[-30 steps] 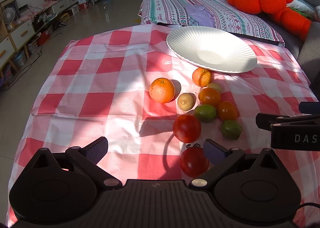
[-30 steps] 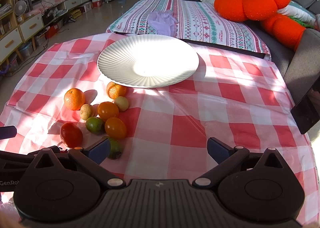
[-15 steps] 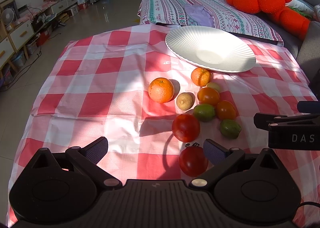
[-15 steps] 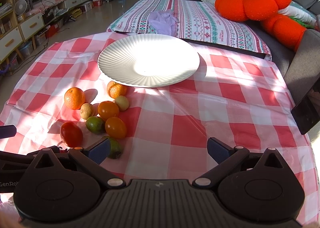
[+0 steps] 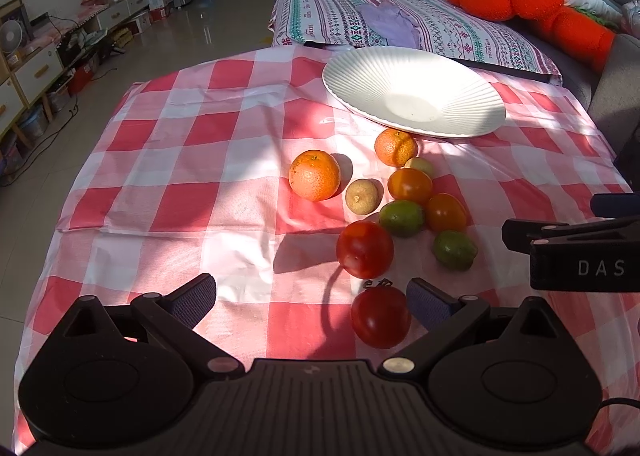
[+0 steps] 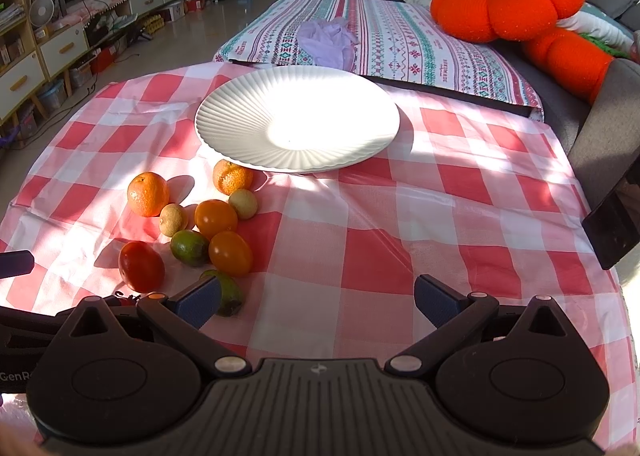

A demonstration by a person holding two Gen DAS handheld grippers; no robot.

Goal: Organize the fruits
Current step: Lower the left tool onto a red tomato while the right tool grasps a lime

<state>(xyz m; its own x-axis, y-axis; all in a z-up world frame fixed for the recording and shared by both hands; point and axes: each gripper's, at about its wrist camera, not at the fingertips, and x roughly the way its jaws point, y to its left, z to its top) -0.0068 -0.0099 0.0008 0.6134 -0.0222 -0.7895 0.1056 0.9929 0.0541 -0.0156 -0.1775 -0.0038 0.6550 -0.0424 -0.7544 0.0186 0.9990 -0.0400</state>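
Tablecloth (image 5: 192,144): red-and-white check, creased and loose, so a nudged fruit may roll toward the edge.
Plate (image 6: 240,112): white, ribbed, holds nothing; the fruits lie clustered just in front of it.
Left gripper (image 5: 312,298): jaws spread wide, holding nothing, with the nearest red tomato (image 5: 380,316) just inside its right finger; closing off-centre would likely squirt it away.
Right gripper (image 6: 318,296): also spread and holding nothing, its left finger right over a lime (image 6: 230,294); it could bump the lime.
Larger orange (image 5: 315,175): sits apart from the cluster, free to roll.
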